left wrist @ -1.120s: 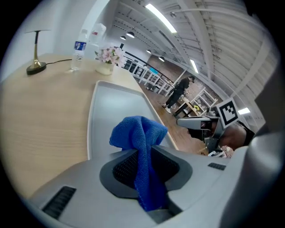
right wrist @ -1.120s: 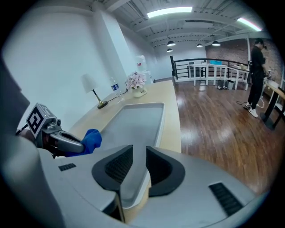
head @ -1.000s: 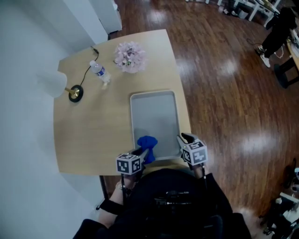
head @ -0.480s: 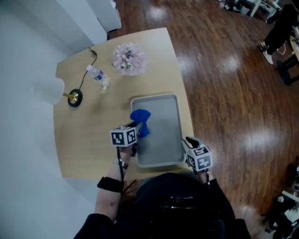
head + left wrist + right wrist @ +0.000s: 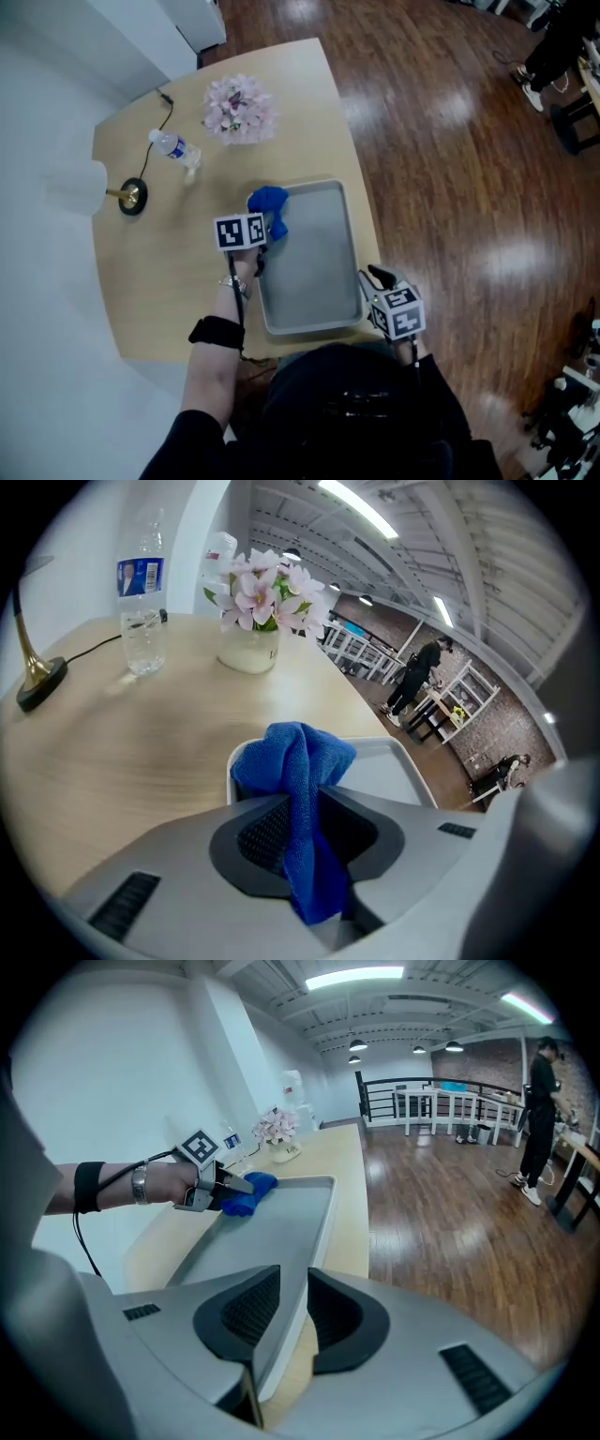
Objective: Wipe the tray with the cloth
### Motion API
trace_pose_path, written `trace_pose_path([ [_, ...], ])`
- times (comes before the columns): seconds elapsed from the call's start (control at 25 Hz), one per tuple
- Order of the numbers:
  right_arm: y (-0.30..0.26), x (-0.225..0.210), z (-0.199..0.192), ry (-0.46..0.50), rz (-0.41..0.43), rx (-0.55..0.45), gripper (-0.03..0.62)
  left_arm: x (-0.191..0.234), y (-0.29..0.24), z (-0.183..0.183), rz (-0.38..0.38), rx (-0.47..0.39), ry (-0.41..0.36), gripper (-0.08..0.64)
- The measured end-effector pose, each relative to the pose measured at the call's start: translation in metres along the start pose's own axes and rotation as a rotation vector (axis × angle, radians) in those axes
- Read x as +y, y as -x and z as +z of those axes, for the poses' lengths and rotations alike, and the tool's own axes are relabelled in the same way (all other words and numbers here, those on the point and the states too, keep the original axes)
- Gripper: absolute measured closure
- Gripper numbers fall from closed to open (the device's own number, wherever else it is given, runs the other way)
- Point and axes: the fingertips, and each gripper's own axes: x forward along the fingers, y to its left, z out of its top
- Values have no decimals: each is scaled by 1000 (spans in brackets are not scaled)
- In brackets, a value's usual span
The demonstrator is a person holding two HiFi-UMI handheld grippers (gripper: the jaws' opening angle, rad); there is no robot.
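- The left claw [image 5: 302,841] is pinched narrow on a bunched blue terry cloth [image 5: 298,757]. The cloth's loose fold sits at the far left corner of the shallow grey metal tray [image 5: 314,262], which lies on the pale wooden tabletop [image 5: 164,262].
- The right claw [image 5: 292,1316] is clamped on the tray's near right rim and braces it. A firm hold there should stop the tray skating on the tabletop under the wiping strokes.
- To wipe well, press the cloth flat onto the tray floor rather than dragging only its tip. Keep the claw's hard tips off the metal.
- Judging by where the cloth is, the far left corner and far wall want attention first. After that, make overlapping passes along the tray's length toward the near end, working across to the right side.
- Keep the strokes inside the rim. A clear plastic water bottle [image 5: 173,148] and a pot of pale pink flowers [image 5: 239,108] stand beyond the far end, apart from the tray, and an overshoot could probably reach them.
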Motion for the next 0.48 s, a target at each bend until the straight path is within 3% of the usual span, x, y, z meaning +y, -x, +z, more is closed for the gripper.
trace_pose_path([
  [0.24, 1, 5, -2, 9, 11, -3, 491, -14, 15, -34, -22, 4, 16, 462],
  [0.48, 5, 15, -9, 25, 22, -6, 491, -45, 47, -109, -64, 42, 12, 462],
])
